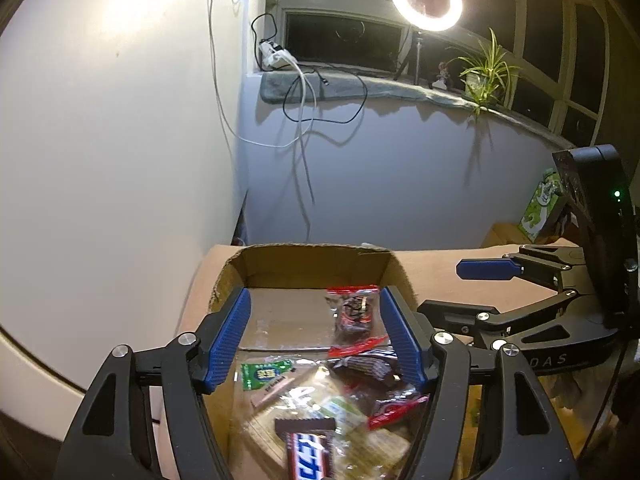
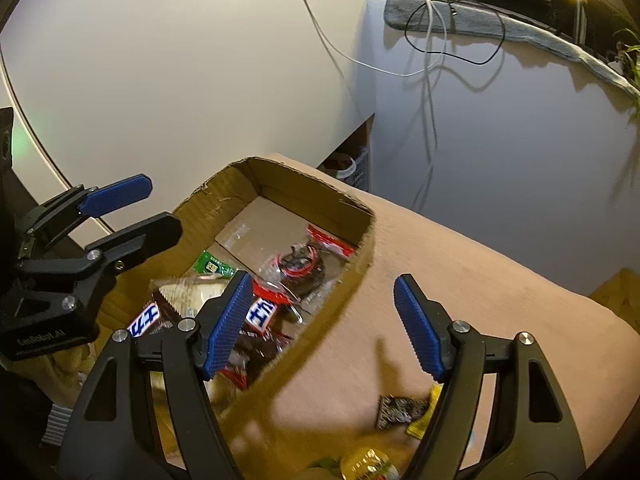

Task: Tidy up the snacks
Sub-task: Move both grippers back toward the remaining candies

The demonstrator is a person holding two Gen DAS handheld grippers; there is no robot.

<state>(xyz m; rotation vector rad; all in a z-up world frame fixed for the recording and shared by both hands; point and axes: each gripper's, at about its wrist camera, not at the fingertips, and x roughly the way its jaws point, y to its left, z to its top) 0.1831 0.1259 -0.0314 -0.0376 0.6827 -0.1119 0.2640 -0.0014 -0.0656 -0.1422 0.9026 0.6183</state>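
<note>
Left wrist view: the left gripper (image 1: 316, 336) tilts down over the cardboard box (image 1: 316, 258), jaws spread, nothing gripped. A chocolate bar (image 1: 308, 450) lies inside the box, long axis toward the camera.

Right wrist view: the right gripper (image 2: 324, 326) straddles the box's near wall, released. A dark wrapper (image 2: 400, 410) lies outside the box.

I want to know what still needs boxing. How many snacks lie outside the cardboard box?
3 visible: a dark wrapper and a yellow packet touching it on the tan surface, and a yellow-green one at the frame's bottom edge. More may be hidden out of view.
</note>
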